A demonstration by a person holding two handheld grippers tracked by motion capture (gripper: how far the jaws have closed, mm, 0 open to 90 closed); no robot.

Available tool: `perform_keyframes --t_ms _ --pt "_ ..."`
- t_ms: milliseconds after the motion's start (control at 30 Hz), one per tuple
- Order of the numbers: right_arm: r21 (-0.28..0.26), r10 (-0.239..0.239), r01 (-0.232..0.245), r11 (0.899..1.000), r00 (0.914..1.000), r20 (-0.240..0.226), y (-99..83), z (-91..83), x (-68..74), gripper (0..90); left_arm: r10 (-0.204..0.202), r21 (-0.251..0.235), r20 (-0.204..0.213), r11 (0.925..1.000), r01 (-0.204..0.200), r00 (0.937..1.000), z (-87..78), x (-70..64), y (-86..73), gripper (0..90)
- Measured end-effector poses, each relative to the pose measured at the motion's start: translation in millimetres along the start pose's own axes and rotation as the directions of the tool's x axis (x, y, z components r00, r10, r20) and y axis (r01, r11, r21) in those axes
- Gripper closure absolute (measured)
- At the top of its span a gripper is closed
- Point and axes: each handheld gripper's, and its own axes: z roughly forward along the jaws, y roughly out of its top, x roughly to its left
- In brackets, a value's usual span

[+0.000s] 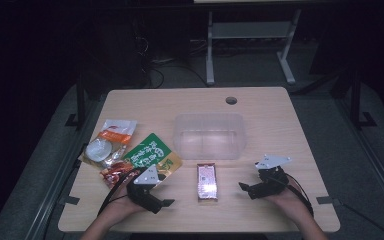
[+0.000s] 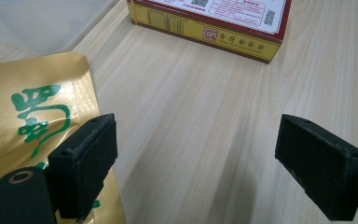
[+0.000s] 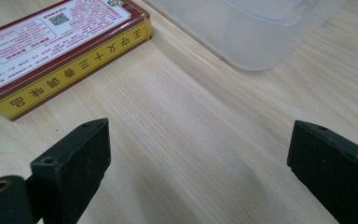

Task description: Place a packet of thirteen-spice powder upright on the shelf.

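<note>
Left tongs (image 2: pixel 196 172) over green pouch (image 2: pixel 32 121), box (image 2: pixel 209 21) cut off.

Wooden table (image 1: pixel 275 130), clear tub (image 1: pixel 209 135).

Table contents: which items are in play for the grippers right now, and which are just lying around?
In play:
- small red-and-yellow box, lying between both open grippers
- clear plastic container, just behind it
- left gripper, right gripper

Lying about:
- green-and-gold packet
- orange-and-white sachet
- red packet
</note>
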Motion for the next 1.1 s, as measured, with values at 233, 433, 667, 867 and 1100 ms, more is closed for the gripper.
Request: perform_keyframes --t_ms 233,433,667,867,1100 --pt "-0.002 0.006 -0.006 1.0 0.9999 -0.013 0.7 -2.7 -0.7 7.9 -0.008 -0.003 -0.006 1.0 0.008 0.9999 -2.9 1.3 -0.6 12.6" --pt "-0.01 0.002 -0.002 1.0 0.9982 -0.06 6.2 -7.0 4.4 14.8 -0.023 0.007 -0.005 0.9997 0.023 0.9997 -3.4 1.8 -0.5 12.7" --pt "-0.03 -0.027 0.023 0.999 0.9904 -0.135 18.2 -6.7 15.2 37.6 -0.055 0.006 -0.024 0.9985 0.055 0.9982 -3.6 4.1 1.5 12.7" --pt "-0.025 -0.053 0.049 0.998 0.978 -0.202 29.4 0.0 26.1 61.0 -0.077 -0.007 -0.029 0.997 0.077 0.9966 -3.8 6.3 0.6 12.8" --pt "-0.032 -0.109 0.104 0.994 0.9614 -0.253 52.8 12.2 45.1 84.9 -0.082 -0.017 -0.033 0.9966 0.081 0.9961 -6.1 5.8 -1.2 12.8"
